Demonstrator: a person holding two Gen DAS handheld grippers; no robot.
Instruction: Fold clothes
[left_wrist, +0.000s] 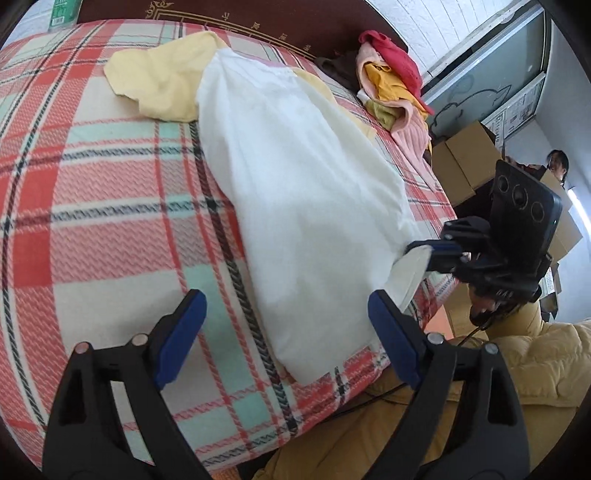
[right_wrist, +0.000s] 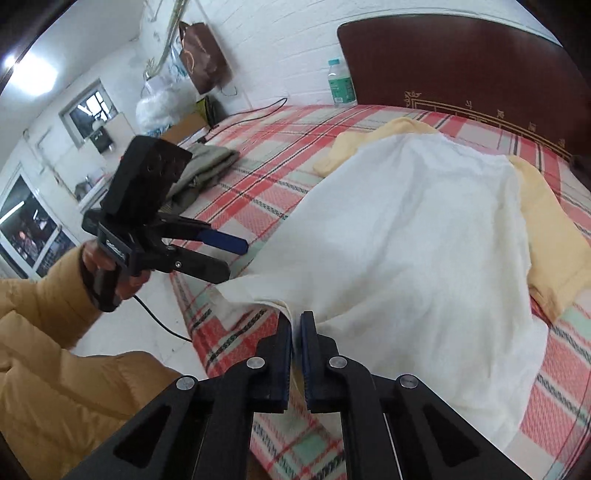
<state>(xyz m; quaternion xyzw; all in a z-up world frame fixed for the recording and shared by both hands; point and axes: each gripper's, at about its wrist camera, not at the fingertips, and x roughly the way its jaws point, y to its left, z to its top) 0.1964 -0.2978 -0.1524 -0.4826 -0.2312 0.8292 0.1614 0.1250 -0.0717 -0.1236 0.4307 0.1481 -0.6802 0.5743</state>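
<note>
Only the right view shows folded olive clothes (right_wrist: 207, 166); right gripper (right_wrist: 295, 325) pinches white cloth (right_wrist: 406, 240), left gripper (left_wrist: 286, 306) gapes empty.

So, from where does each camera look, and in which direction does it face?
Left wrist: sits on the open left gripper, looks up the plaid bed along the white garment toward the headboard; shows the right gripper and yellow sleeve.
Right wrist: sits on the right gripper, shut on the white garment's edge, faces the headboard; shows the left gripper held open above the bed edge.
Shared: garment, bed, headboard, and the yellow garment underneath.
</note>
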